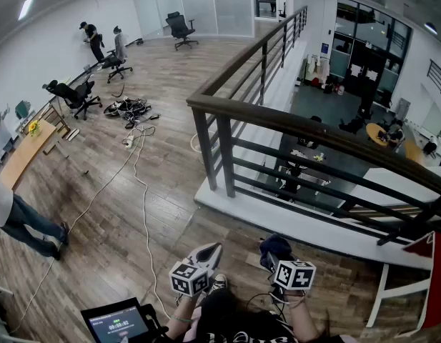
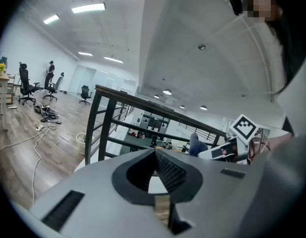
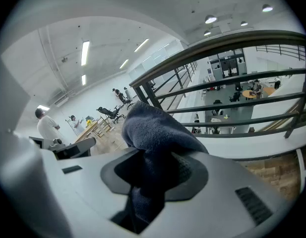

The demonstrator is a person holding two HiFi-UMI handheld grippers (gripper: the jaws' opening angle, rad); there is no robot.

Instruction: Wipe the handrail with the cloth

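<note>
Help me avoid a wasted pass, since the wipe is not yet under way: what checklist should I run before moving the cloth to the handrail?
1. Cloth gripped: ok. The right tongs are shut on the dark blue cloth, which bunches out in front.
2. Cloth touching the handrail: not ok. It is held low, short of the rail.
3. Left tongs out of the way: ok. They are shut on nothing, beside the right ones.
4. Rail top free of things: ok on the stretch in view.
5. Footing: cannot tell. A white cable crosses the floor at the left, and the feet are mostly hidden.
</note>
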